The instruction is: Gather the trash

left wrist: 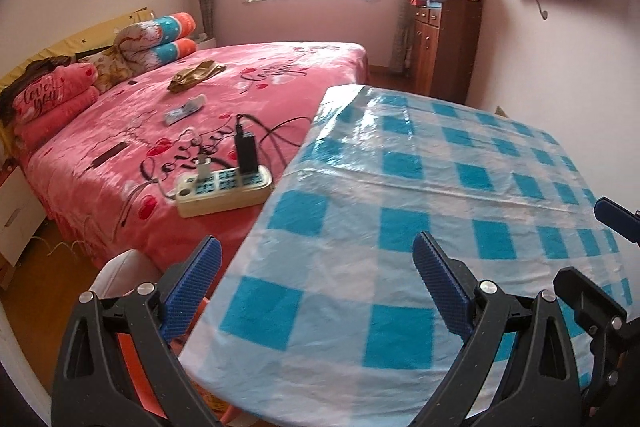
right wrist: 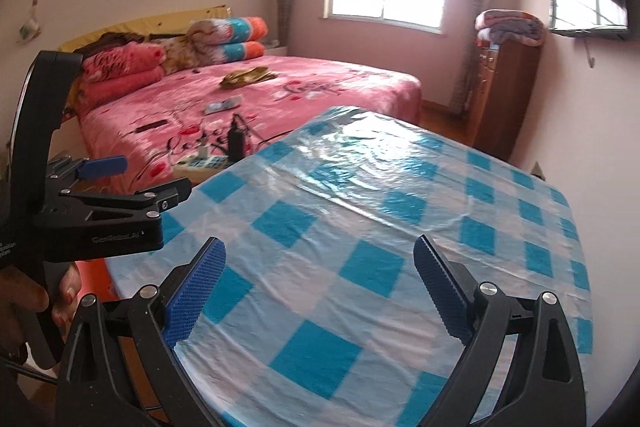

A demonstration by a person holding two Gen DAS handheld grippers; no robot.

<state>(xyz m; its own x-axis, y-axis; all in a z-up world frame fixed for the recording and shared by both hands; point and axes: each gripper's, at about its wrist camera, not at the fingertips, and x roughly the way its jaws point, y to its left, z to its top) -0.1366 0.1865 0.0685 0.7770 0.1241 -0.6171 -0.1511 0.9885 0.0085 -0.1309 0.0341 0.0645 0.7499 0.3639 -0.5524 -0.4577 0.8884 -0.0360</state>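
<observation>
Hard to pick out any trash for sure. Two blurry flat things on the pink bed (left wrist: 280, 75): a small light packet (left wrist: 185, 111) and a crumpled gold-brown wrapper or cloth (left wrist: 196, 75), well apart from both tools. Near edge of the desk (left wrist: 400, 227) cut off at the bottom, under a blue-and-white checked cover. White power strip (left wrist: 224, 189) on the bed, half hidden by the desk in the right view. Left gripper (left wrist: 316, 291) held low over the desk edge, fingers (left wrist: 196, 291) spread wide, nothing between them. Right gripper (right wrist: 320, 291) above the desk, fingers (right wrist: 440, 291) wide apart too, holding nothing. Left hand (right wrist: 24, 303) only partly seen, wrapped round its handle.
</observation>
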